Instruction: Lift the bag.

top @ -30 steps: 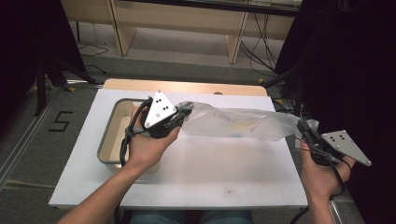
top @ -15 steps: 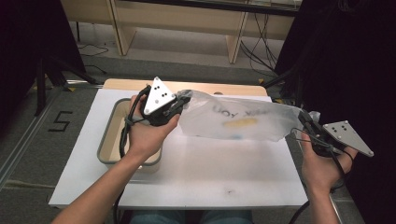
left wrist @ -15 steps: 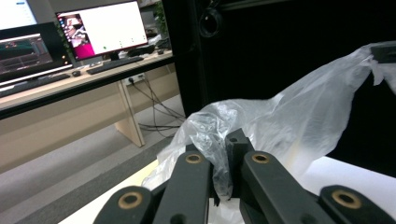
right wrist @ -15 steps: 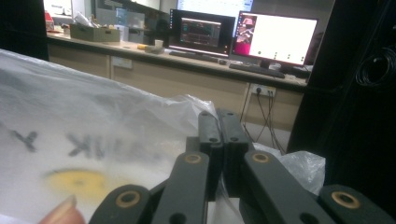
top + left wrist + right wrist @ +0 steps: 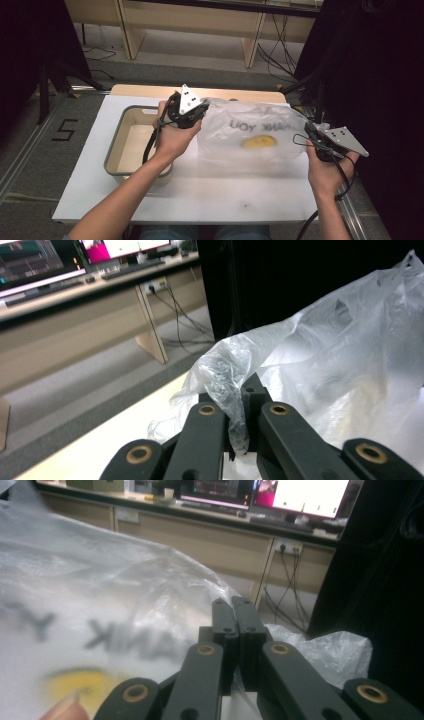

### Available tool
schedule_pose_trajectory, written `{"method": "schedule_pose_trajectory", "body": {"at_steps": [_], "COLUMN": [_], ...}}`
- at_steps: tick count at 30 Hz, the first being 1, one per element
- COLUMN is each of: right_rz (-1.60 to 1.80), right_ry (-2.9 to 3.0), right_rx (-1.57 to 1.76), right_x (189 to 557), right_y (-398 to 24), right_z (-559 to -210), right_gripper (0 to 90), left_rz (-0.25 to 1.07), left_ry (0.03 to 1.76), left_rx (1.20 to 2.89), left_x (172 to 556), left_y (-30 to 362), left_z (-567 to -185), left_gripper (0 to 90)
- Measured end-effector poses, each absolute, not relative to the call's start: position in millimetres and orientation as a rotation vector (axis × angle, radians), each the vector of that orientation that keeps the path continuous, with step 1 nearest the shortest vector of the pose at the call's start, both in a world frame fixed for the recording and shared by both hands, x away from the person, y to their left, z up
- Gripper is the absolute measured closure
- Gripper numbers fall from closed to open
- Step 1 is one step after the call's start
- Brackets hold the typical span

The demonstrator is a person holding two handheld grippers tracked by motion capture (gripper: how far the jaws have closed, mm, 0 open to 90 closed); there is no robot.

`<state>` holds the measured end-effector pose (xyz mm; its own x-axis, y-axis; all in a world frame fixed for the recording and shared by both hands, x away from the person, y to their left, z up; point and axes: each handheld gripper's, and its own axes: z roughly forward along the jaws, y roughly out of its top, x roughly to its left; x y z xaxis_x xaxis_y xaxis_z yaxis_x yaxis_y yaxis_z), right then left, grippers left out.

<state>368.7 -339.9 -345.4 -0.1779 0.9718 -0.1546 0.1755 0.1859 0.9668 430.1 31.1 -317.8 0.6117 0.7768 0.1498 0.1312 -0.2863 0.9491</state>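
A thin translucent plastic bag (image 5: 250, 135) with dark lettering and a yellow mark (image 5: 259, 142) is held spread above the white table (image 5: 225, 195) between both grippers. My left gripper (image 5: 201, 108) is shut on the bag's crumpled left edge. In the left gripper view the film (image 5: 340, 355) is pinched between the black jaws of my left gripper (image 5: 239, 407). My right gripper (image 5: 311, 134) is shut on the bag's right edge. The right gripper view has the bag (image 5: 100, 580) stretching away left from my right gripper (image 5: 234, 617), its yellow mark (image 5: 80, 685) blurred.
A grey-rimmed tray (image 5: 114, 150) with a pale inside sits on the table's left part, under the left forearm. Wooden desk legs and cables stand beyond the table's far edge. A dark curtain hangs to the right. A floor mark "5" (image 5: 65, 130) lies left.
Both hands have shifted toward the far side of the table. The bag went from lying low and crumpled to being pulled out flat, with its lettering and yellow mark now facing the camera.
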Motion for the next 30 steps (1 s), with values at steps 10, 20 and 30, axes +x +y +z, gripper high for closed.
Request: {"method": "schedule_pose_trajectory", "body": {"at_steps": [10,20,30], "right_rz": [1.076,1.044,1.021], "right_ry": [1.610,1.676,1.715], "right_rx": [1.194,1.264,1.304], "right_x": [387,401,407], "right_y": [-333,-328,-329], "right_z": [-372,-395,-407], "right_gripper": [90.0,89.9,88.9], "left_rz": [0.718,0.668,0.631], "left_ry": [0.831,0.912,0.960], "left_rx": [1.866,1.927,1.943], "left_x": [457,479,488], "left_y": [18,11,10], "left_z": [-348,-371,-384], "left_gripper": [89.2,88.6,85.0]}}
